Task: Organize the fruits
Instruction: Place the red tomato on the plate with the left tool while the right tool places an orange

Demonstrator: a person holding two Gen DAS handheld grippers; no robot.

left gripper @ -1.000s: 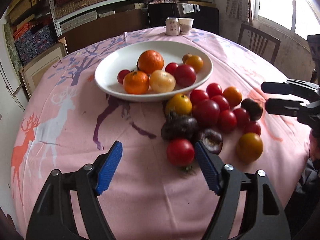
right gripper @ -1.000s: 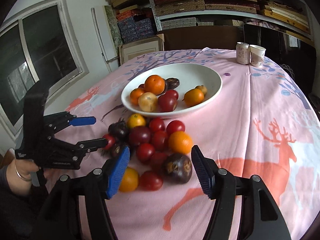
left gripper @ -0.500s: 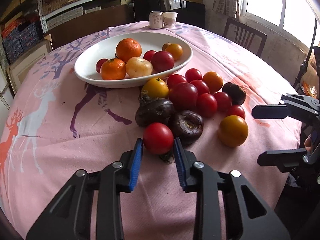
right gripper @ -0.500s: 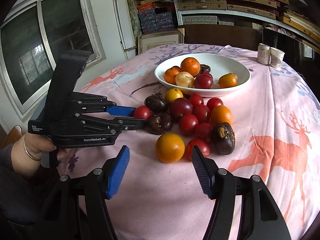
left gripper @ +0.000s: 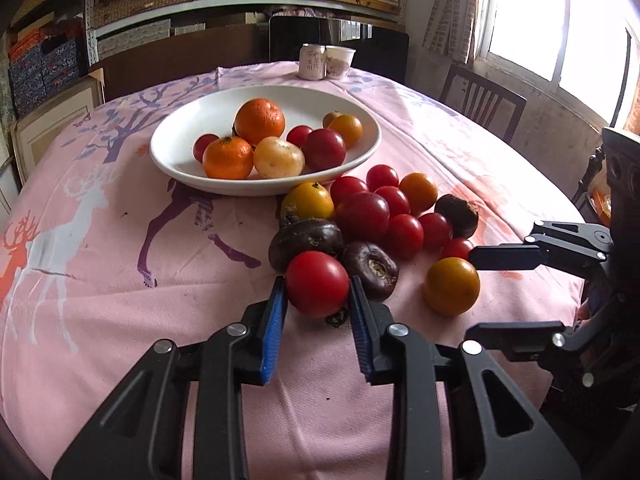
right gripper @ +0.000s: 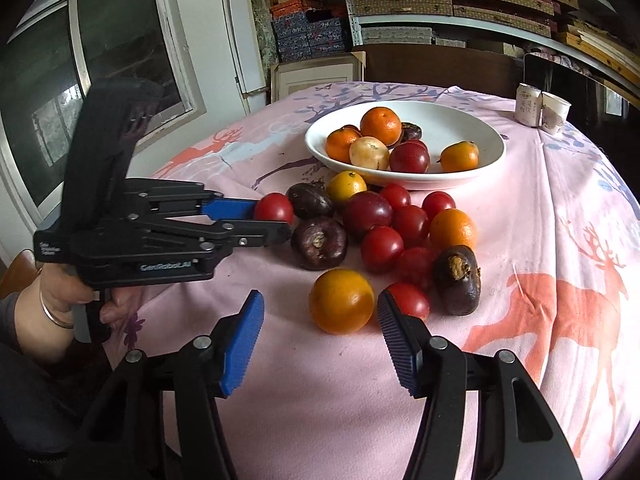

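A white bowl [left gripper: 192,168] [right gripper: 486,148] holds oranges, red tomatoes and a pale fruit. In front of it a pile of red tomatoes, orange fruits and dark purple fruits lies on the pink tablecloth. My left gripper [left gripper: 318,292] [right gripper: 274,216] is shut on a red tomato [left gripper: 317,283] [right gripper: 273,208] at the near edge of the pile. My right gripper [right gripper: 320,312] [left gripper: 480,292] is open, its jaws on either side of an orange fruit [right gripper: 341,300] [left gripper: 451,286] without touching it.
A can [left gripper: 312,62] and a paper cup [left gripper: 340,62] stand at the table's far edge. A wooden chair [left gripper: 484,100] stands beside the table. Shelves with boxes line the back wall. A dark purple fruit [left gripper: 370,266] lies right beside the held tomato.
My left gripper moved forward and closed on the red tomato. My right gripper came closer to the orange fruit, which now sits between its open jaws.
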